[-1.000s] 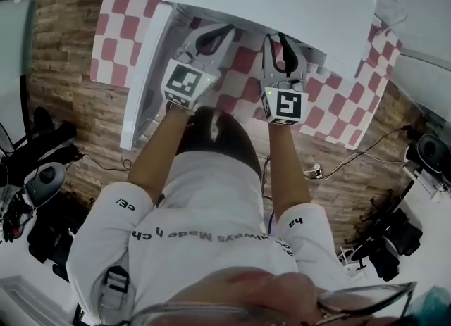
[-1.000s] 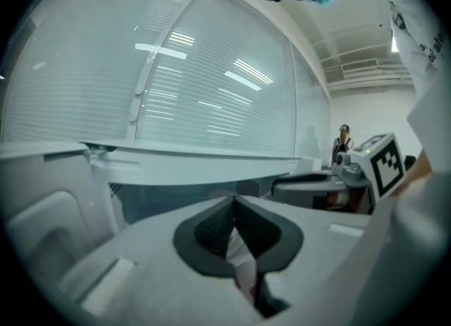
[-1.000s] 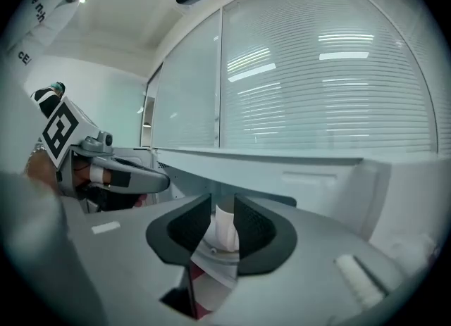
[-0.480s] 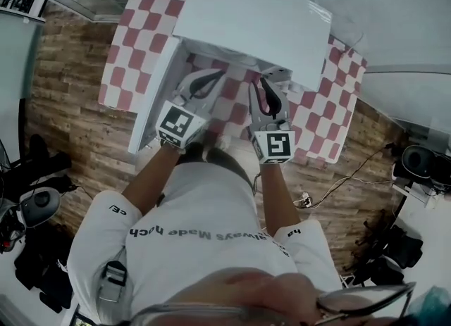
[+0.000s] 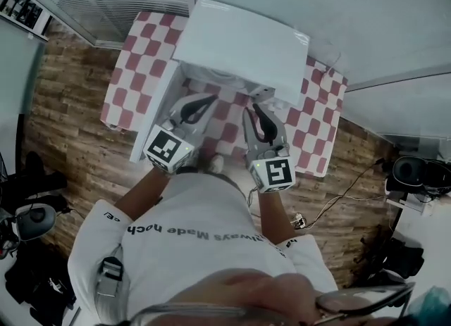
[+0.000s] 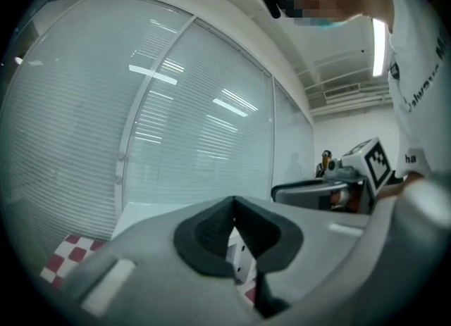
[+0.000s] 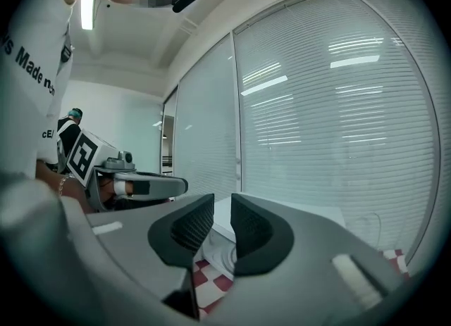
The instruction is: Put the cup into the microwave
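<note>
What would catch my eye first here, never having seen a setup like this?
Two grey hand-held claws with black-and-white marker cubes reach out over a red-and-white checked table. The left claw is shut and empty, and the right claw is closing with nothing between its jaws. Just beyond them stands a white microwave, its door swung open on the left of the head view.
</note>
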Demonstrator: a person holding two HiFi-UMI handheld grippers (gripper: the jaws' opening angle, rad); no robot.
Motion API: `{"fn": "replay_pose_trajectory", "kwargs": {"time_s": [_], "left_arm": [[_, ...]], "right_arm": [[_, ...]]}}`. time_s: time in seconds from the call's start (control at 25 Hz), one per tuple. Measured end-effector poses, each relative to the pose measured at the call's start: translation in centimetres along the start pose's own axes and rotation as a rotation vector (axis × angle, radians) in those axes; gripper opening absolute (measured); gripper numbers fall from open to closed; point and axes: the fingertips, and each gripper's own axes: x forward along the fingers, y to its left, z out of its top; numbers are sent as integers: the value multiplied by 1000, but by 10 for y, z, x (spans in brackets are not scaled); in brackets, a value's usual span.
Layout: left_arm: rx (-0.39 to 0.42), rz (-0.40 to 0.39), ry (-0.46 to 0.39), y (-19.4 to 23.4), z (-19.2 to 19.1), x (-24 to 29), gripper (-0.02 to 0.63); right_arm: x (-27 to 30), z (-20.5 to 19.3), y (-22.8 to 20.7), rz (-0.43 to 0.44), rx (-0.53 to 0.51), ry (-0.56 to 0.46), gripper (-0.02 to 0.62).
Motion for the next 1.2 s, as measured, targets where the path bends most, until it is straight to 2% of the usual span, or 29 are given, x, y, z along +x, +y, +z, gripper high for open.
{"fn": "replay_pose_trajectory", "kwargs": {"time_s": [0.36,0.68,1.04,1.2], "left_arm": [[-11,-38,-26,-27,36,-14,3],[-11,-65,-50,-49,57,-24,5],[-1,-96,-69,-67,68,-27,3],[1,-93,-51,-68,64,-29,4]], "right_arm": [[-30,55,23,50,-17,-42,71],[-53,86,38,71,-28,-83,72],[-64,97,46,84,-20,-93,71],[-66,96,47,78,-21,-95,71]]}}
